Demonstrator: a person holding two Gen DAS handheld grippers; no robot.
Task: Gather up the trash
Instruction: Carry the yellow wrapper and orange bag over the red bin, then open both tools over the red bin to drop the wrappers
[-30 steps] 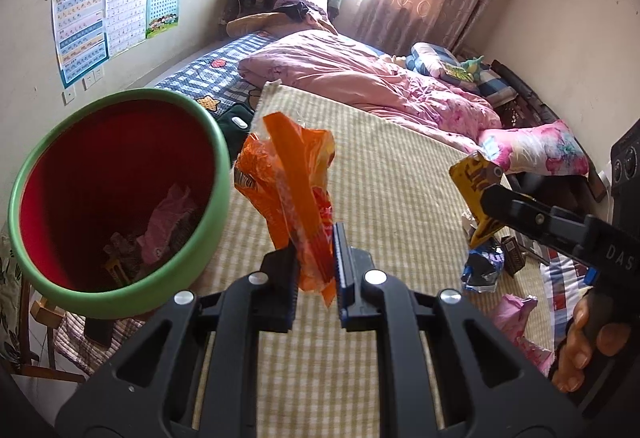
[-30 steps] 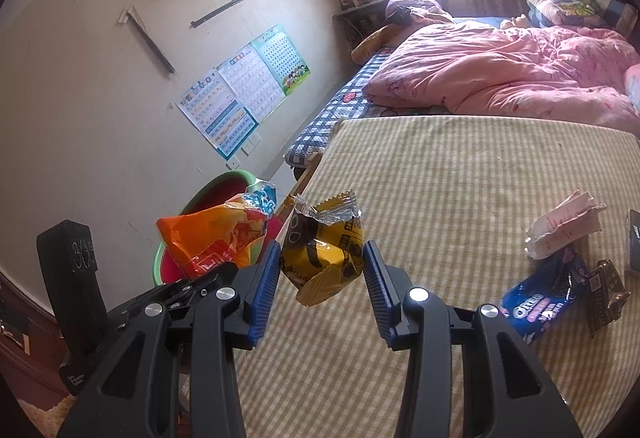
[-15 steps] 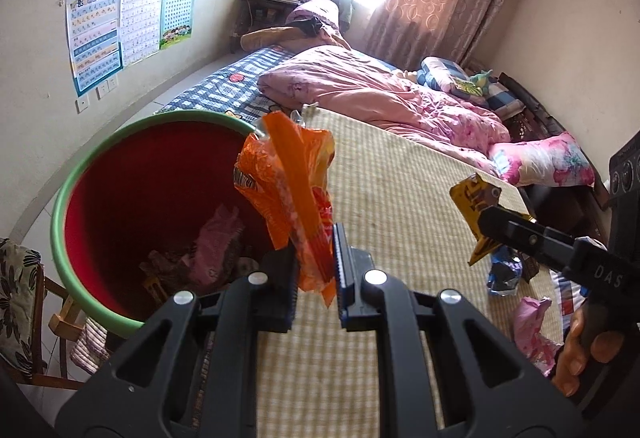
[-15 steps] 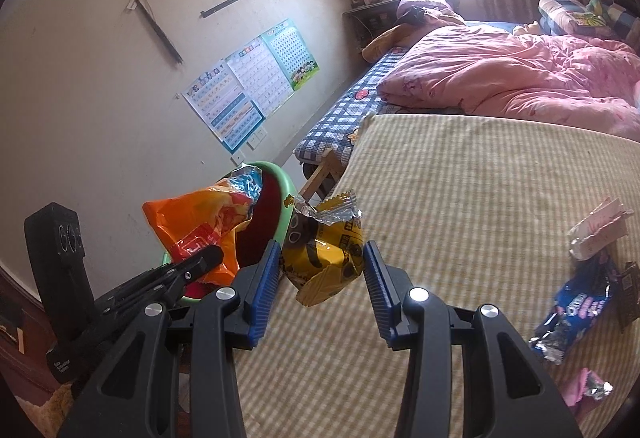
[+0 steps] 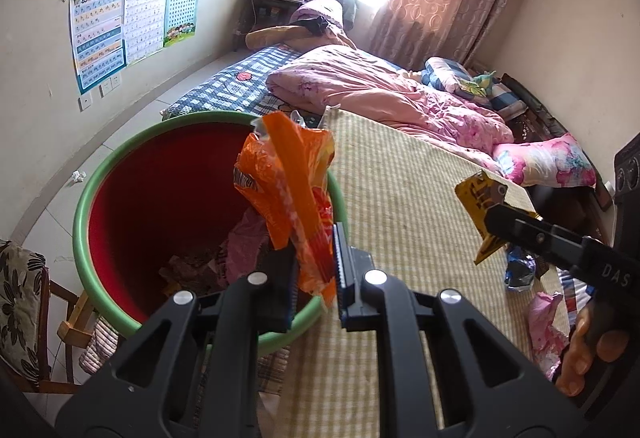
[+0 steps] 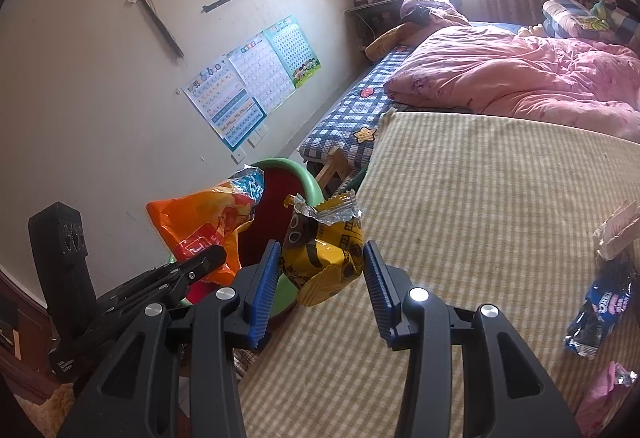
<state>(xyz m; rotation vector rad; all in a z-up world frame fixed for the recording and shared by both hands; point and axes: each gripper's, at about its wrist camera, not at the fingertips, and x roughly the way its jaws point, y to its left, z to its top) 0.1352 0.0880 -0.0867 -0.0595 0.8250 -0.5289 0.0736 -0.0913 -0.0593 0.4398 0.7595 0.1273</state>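
My left gripper (image 5: 314, 270) is shut on an orange snack bag (image 5: 286, 193), which stands up over the near right rim of a green bin (image 5: 82, 213) with a red inside. Crumpled wrappers (image 5: 240, 250) lie at the bin's bottom. My right gripper (image 6: 320, 278) is shut on a yellow wrapper (image 6: 324, 258), held above the striped mat's left edge beside the bin (image 6: 308, 181). In the left wrist view the right gripper's arm (image 5: 560, 242) shows at the right with the yellow wrapper (image 5: 480, 205). In the right wrist view the orange bag (image 6: 200, 230) hangs left of the yellow one.
A blue cookie wrapper (image 6: 600, 314), a white wrapper (image 6: 616, 234) and a pink one (image 6: 608, 386) lie on the striped mat (image 6: 480, 197) at the right. Pink bedding (image 5: 380, 93) fills the back. A wooden chair (image 5: 24, 302) stands left of the bin. Posters (image 5: 132, 21) hang on the wall.
Both grippers have moved left toward the bin with their wrappers still held. The bin now sits under the orange bag, and the yellow wrapper is nearer its rim.
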